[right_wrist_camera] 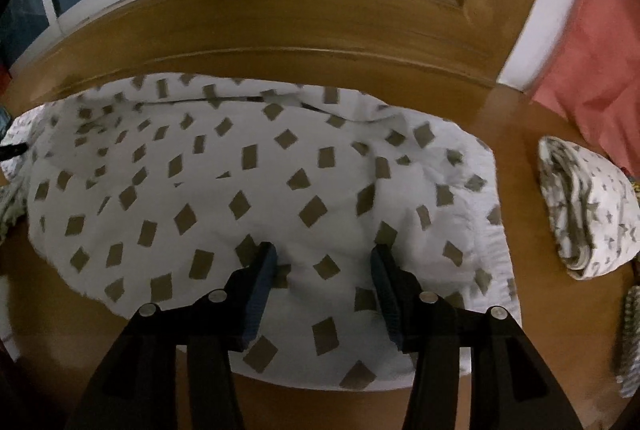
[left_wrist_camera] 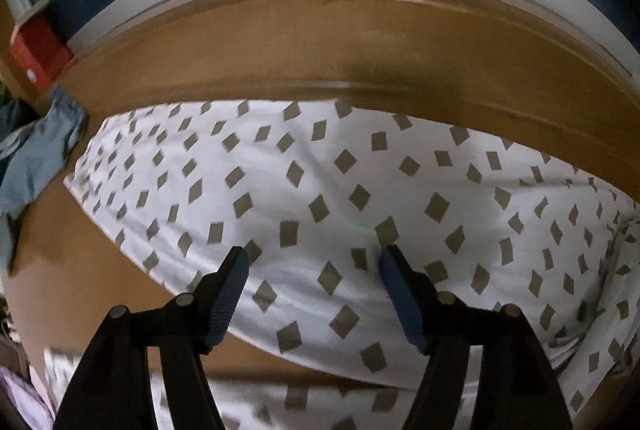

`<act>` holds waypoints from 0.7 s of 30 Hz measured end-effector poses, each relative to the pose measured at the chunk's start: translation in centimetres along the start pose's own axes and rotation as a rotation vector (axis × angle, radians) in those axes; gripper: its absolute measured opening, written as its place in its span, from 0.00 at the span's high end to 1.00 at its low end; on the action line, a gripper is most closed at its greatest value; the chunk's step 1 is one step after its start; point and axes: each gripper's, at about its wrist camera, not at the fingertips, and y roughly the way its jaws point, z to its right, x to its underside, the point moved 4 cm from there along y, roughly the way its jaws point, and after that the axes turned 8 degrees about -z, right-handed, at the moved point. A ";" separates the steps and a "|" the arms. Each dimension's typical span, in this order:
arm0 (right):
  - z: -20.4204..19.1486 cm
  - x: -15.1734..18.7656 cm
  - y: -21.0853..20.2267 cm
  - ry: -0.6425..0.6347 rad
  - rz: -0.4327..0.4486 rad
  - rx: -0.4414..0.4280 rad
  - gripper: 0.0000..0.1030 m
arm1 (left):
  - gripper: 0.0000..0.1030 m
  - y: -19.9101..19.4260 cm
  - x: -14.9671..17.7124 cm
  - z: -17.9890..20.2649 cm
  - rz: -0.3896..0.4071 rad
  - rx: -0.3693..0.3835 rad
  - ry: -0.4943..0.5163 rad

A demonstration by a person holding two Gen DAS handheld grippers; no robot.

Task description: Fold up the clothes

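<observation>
We saw the white diamond-patterned garment spread flat on the brown wooden table, lying directly under and ahead of both tools. Its long axis ran across the left wrist view, from upper left to lower right. The left gripper stood with jaws well apart above the cloth, clamping nothing. The right gripper was likewise spread over the garment, empty. A folded star-print cloth lay off to the right.
</observation>
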 end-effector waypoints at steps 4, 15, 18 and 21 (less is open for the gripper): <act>1.7 0.1 0.0 -0.012 -0.004 0.004 0.47 | 0.34 -1.6 2.8 0.8 -0.010 -0.009 -0.016; 0.1 -0.6 -1.6 -0.048 0.067 0.102 0.46 | 0.35 -4.6 3.6 -1.6 0.069 -0.125 0.020; -3.4 -0.3 -4.9 -0.037 0.144 0.055 0.46 | 0.35 -4.4 1.3 -5.2 0.081 -0.147 0.007; -8.0 -0.1 -6.5 -0.014 0.175 -0.015 0.46 | 0.35 -3.1 -0.7 -9.0 0.089 -0.177 0.008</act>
